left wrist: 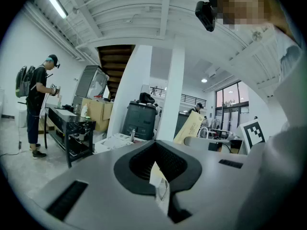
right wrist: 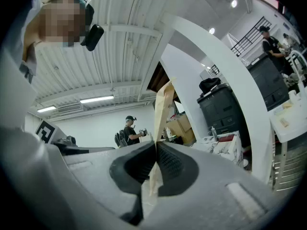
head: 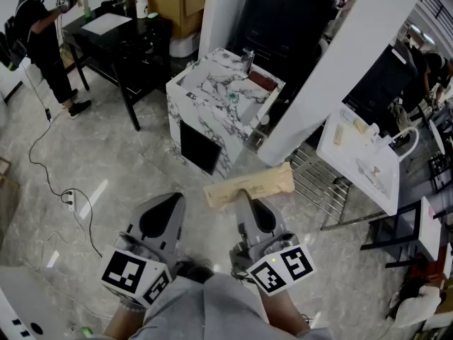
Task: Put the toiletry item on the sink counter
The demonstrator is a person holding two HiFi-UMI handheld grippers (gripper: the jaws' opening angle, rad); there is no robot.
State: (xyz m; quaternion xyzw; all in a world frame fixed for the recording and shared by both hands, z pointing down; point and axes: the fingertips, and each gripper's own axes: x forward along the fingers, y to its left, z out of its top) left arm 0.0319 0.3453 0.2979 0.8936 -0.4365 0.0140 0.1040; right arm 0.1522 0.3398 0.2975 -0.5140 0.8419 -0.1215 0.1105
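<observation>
**Right tongs carry the flat packet, well short of the sink worktop**

Head view: The two tongs sit low in the frame, over a pale stone floor. The right tongs (head: 245,198) are closed on a flat beige packet (head: 249,185), which lies crosswise above their tips with its ends toward 3 and 9 o'clock. The left tongs (head: 164,207) are just beside them at 9 o'clock, jaws together. The sink worktop (head: 185,81), a marble-patterned block with a tap (head: 248,59) on its far edge, stands at 12 o'clock, well apart from the packet. A white pillar (head: 340,83) rises at 1 o'clock. At 10 o'clock a person (head: 42,34) stands at a black table (head: 120,44).

Left gripper view: The left tongs (left wrist: 158,169) are closed, and a small pale slip (left wrist: 160,186) stands in the seam where the jaws meet. The packet (left wrist: 189,127) shows at 1 o'clock, tilted, above the grey body of the other tongs. The sink worktop (left wrist: 112,143) lies beyond at 11 o'clock, with the person (left wrist: 36,107) and the black table (left wrist: 69,123) at 9 o'clock.

Right gripper view: The right tongs (right wrist: 156,150) are pressed together on the packet (right wrist: 162,111), seen edge-on. It rises from the seam toward 12 o'clock, and a strip of it hangs below the jaws. The sink worktop (right wrist: 223,145) is at 3 o'clock, beside the pillar (right wrist: 240,109).
</observation>
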